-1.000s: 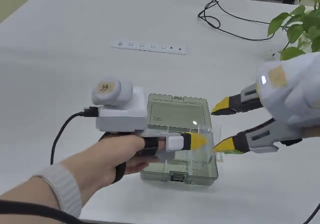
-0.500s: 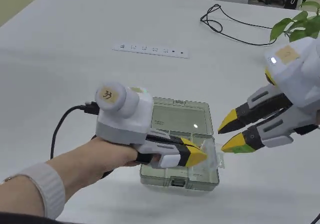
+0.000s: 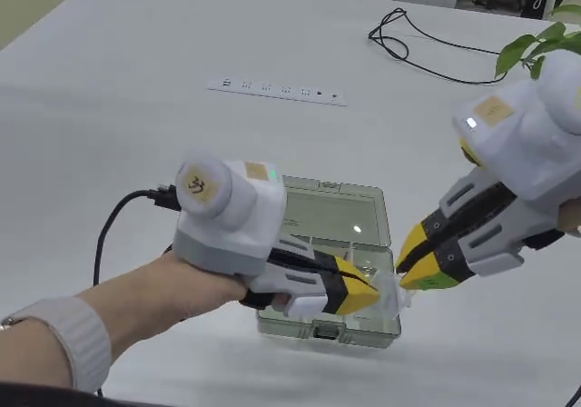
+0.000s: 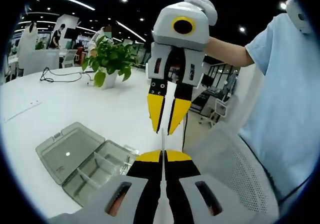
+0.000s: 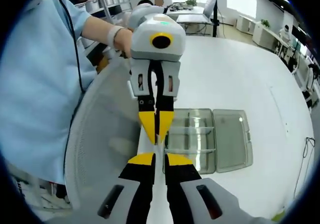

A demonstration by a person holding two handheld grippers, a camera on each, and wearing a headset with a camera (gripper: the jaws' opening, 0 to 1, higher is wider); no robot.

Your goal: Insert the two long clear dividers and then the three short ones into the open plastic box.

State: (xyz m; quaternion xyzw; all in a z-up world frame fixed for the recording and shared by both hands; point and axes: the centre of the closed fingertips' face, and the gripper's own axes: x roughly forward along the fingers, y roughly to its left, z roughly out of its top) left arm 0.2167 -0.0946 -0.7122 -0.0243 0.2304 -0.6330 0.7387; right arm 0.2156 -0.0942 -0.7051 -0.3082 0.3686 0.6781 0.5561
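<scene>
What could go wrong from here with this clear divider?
The clear divider is pinched in the left gripper while the right gripper stands narrowly open at its other end; releasing too soon could drop it. The yellow tips sit very close and might collide. Nothing holds the open plastic box, so pressing the divider in could shift it.

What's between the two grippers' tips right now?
A clear divider, clamped by the left gripper and reaching the right gripper, seen edge-on in the left gripper view.
</scene>
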